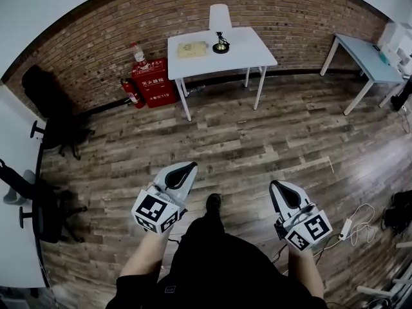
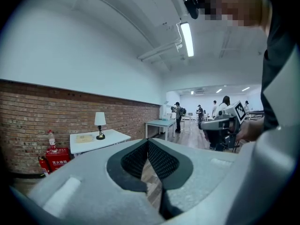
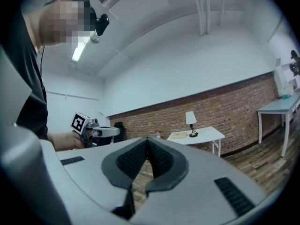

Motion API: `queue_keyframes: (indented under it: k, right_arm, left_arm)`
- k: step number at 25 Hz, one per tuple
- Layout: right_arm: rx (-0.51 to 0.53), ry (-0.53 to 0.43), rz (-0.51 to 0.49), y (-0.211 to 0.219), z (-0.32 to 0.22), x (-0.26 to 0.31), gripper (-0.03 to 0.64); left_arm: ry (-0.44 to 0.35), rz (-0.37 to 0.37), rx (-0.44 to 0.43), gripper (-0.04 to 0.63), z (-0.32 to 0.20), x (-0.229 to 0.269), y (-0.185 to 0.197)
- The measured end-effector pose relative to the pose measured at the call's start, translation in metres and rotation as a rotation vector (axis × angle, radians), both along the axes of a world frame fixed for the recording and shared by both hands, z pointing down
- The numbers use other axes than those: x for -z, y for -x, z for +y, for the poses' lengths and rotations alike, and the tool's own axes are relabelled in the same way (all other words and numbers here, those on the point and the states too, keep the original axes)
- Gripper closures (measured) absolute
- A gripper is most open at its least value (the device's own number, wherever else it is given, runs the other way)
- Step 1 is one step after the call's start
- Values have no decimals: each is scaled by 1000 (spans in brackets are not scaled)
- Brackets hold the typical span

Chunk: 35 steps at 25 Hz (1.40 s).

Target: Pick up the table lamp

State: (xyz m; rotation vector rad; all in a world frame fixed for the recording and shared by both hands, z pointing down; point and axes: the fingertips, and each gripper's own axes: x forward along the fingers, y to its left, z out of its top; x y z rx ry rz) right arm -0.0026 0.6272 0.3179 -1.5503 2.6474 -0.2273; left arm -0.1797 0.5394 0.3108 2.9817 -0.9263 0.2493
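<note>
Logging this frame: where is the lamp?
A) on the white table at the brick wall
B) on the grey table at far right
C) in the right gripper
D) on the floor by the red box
A: the lamp stands upright on the white table by the brick wall, while the left gripper and right gripper are shut, empty and well short of it.

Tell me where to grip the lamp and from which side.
Grip the lamp by its thin stem, between the shade and the round base. It stands upright near the table's back edge, close to the brick wall, so probably come in level from the open front.
</note>
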Motion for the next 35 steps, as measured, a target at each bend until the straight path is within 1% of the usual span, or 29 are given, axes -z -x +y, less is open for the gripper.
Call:
queue_keyframes:
  k: [3, 7, 11, 15, 20, 23, 29, 32, 35]
  right_arm:
    - [7, 9, -12, -6, -27, -6, 606]
    - [-13, -9, -59, -24, -77, -1, 606]
    - [-21, -20, -18, -42, -152, 3, 606]
    - [-41, -45, -31, -58, -240, 18, 604]
    - [-48, -52, -29, -70, -334, 28, 605]
    - [-30, -35, -32, -74, -376, 24, 604]
    - [6, 17, -54, -82, -446, 0, 603]
    - [42, 25, -61, -88, -488, -10, 597]
    - [79, 24, -72, -96, -538, -16, 573]
  left_arm:
    - [13, -2, 5, 588, -29, -7, -6]
    - [35, -3, 2, 588, -78, -19, -19]
    - [34, 20, 4, 588, -150, -17, -35]
    - [22, 33, -2, 588, -233, -2, -46]
    - [-4, 17, -37, 588, -316, 15, -65]
    - [1, 16, -36, 588, -356, 18, -74]
    - [15, 33, -13, 588, -425, 18, -93]
    - [16, 30, 11, 588, -463, 14, -103]
    - [16, 41, 43, 588, -510, 14, -115]
